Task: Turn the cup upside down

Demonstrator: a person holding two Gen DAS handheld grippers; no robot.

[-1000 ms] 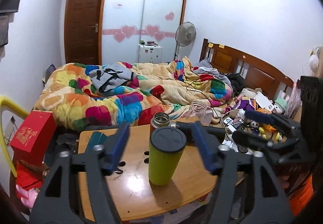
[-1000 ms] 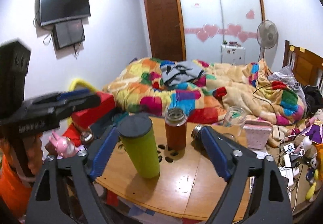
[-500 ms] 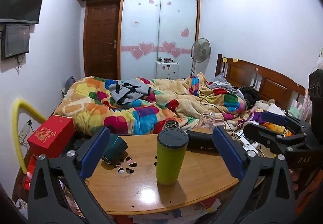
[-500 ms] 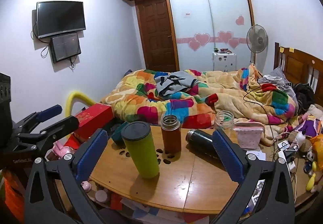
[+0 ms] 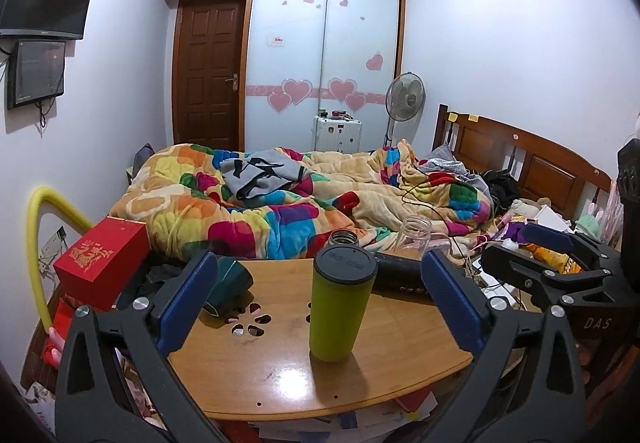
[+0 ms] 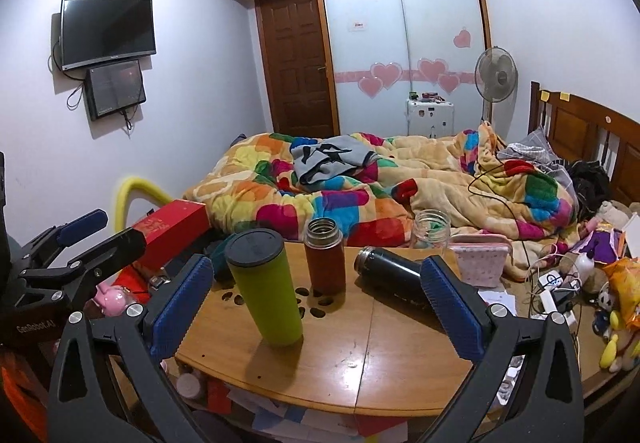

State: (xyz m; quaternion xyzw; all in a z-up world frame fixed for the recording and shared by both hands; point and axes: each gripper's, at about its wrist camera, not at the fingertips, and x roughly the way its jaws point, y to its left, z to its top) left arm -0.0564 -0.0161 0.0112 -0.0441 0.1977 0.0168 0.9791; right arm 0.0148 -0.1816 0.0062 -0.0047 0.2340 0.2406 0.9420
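Cup of lime-green metal with a dark flat end on top (image 5: 339,307), upright near the middle of the round wooden worktop (image 5: 400,347). Behind, bed under a patchwork quilt of many colours (image 5: 288,211). Left claw (image 5: 320,299) spread wide apart, blue pads (image 5: 188,299) either side of the cup, touching nothing. Right claw (image 6: 312,307) likewise wide apart, clamped on nothing, cup off toward its left pad. Red gift box (image 5: 102,257) off the worktop's left edge. Black flask (image 6: 390,277) lying on its side at the back. Brown open-mouthed flask (image 6: 325,257) upright just behind the cup. Clear glass jar (image 6: 431,229) at the far edge.
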